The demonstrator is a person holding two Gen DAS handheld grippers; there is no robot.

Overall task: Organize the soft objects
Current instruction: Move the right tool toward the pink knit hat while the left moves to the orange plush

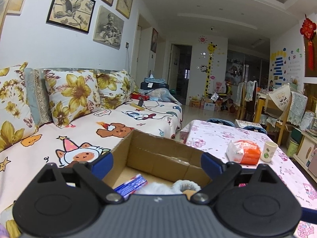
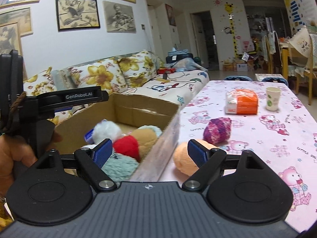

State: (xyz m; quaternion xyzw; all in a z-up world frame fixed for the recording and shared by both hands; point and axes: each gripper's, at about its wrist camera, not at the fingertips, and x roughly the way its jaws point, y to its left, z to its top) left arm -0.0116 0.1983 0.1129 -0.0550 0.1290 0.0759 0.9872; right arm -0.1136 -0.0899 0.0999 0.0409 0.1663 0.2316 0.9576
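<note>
A cardboard box (image 2: 138, 107) stands at the table's left edge by the sofa. It holds several soft things: a white fluffy ball (image 2: 107, 130), a red yarn ball (image 2: 126, 145), a tan plush (image 2: 144, 136) and a teal fluffy piece (image 2: 118, 167). My right gripper (image 2: 151, 152) is open above the box's near right wall, nothing between its pads. An orange yarn ball (image 2: 182, 159) and a purple-pink yarn ball (image 2: 218, 130) lie on the tablecloth to the right. My left gripper (image 1: 156, 163) is open over the box (image 1: 158, 154), above a grey-white plush (image 1: 178, 186) and a blue packet (image 1: 131, 185).
A pink bear-print tablecloth (image 2: 267, 138) covers the table, with an orange-white tissue pack (image 2: 241, 102) and a paper cup (image 2: 273, 98) farther back. A sofa with floral cushions (image 2: 118, 75) runs along the left wall. A hand (image 2: 11, 154) holds the left gripper's handle at left.
</note>
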